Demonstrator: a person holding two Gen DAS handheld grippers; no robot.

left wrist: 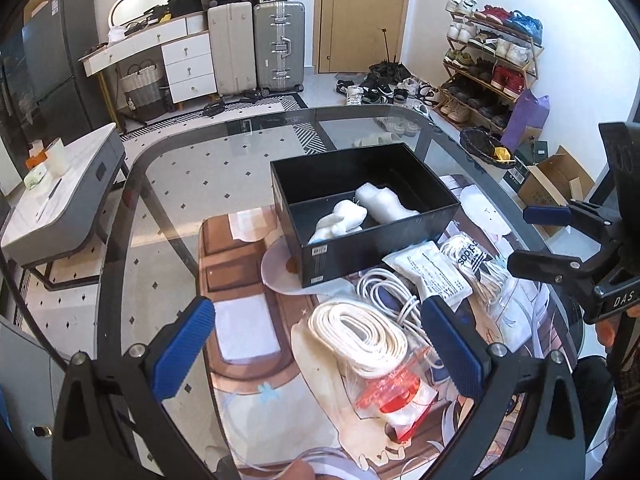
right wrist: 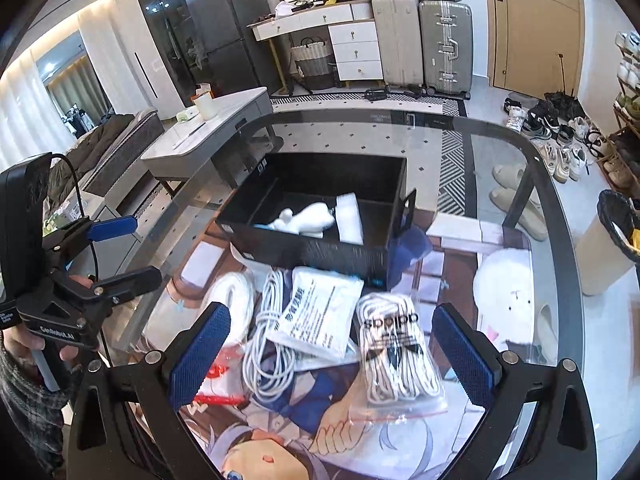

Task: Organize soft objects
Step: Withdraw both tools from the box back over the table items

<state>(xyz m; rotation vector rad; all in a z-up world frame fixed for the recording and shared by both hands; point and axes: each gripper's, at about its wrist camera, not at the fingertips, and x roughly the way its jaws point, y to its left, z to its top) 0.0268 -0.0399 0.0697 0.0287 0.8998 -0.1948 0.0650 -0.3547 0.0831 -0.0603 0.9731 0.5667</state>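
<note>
A black box (left wrist: 360,256) stands on the glass table and holds two white soft rolls (left wrist: 340,220) (left wrist: 384,200). In front of it lie a coiled white strap (left wrist: 360,332) in a red-sealed bag, a white cable (left wrist: 388,292), a white packet (left wrist: 432,276) and a bag of laces (left wrist: 476,264). My left gripper (left wrist: 318,348) hovers open above the strap. My right gripper (right wrist: 332,356) is open above the packet (right wrist: 320,316) and the laces bag (right wrist: 396,352), near the box (right wrist: 312,252). Each gripper shows in the other's view (left wrist: 546,240) (right wrist: 120,254), held by a hand.
A printed mat (left wrist: 248,380) lies under the objects on the round glass table (left wrist: 172,200). A grey side table (left wrist: 60,208) stands to the left. Suitcases (left wrist: 256,48), a shoe rack (left wrist: 492,64) and a bin (right wrist: 612,240) are on the floor beyond.
</note>
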